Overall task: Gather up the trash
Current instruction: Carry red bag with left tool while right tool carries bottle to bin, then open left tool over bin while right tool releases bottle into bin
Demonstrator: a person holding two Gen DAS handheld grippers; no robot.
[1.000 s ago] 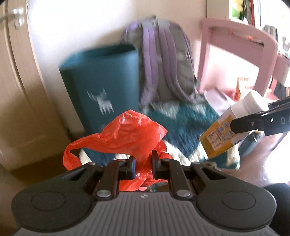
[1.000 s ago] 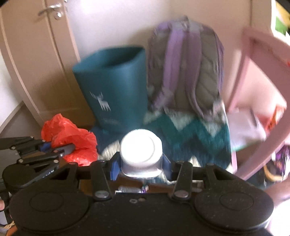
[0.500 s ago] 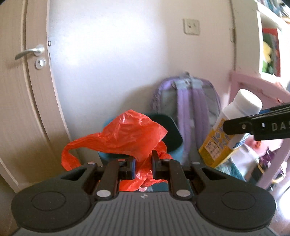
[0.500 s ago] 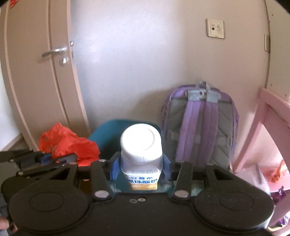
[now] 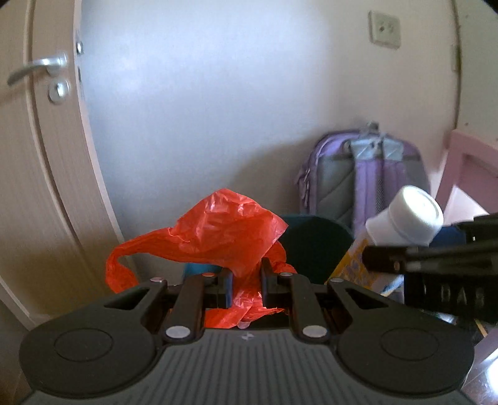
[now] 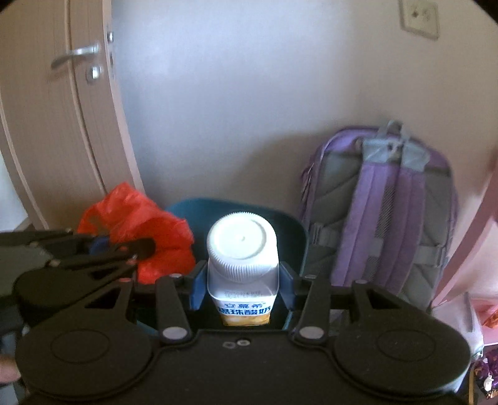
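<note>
My left gripper (image 5: pixel 246 282) is shut on a crumpled red plastic bag (image 5: pixel 218 236), which billows up above the fingers. My right gripper (image 6: pixel 242 288) is shut on a white-capped yogurt bottle (image 6: pixel 242 258) with a yellow and white label; its cap points toward the camera. Both are held above a teal bin (image 6: pixel 280 224) whose dark open mouth (image 5: pixel 314 246) lies just beyond the fingertips. In the left wrist view the bottle (image 5: pixel 407 218) and the right gripper (image 5: pixel 435 264) come in from the right. In the right wrist view the red bag (image 6: pixel 140 227) and the left gripper (image 6: pixel 93 249) show at the left.
A purple and grey backpack (image 6: pixel 379 212) leans on the white wall right of the bin. A beige door with a metal handle (image 5: pixel 37 70) stands at the left. Pink furniture (image 5: pixel 467 174) is at the far right, and a wall socket (image 6: pixel 418 15) sits high up.
Both grippers rose and moved toward the wall with their loads. The bin, seen from the side a second ago, now shows its open mouth just below and beyond the fingertips.
</note>
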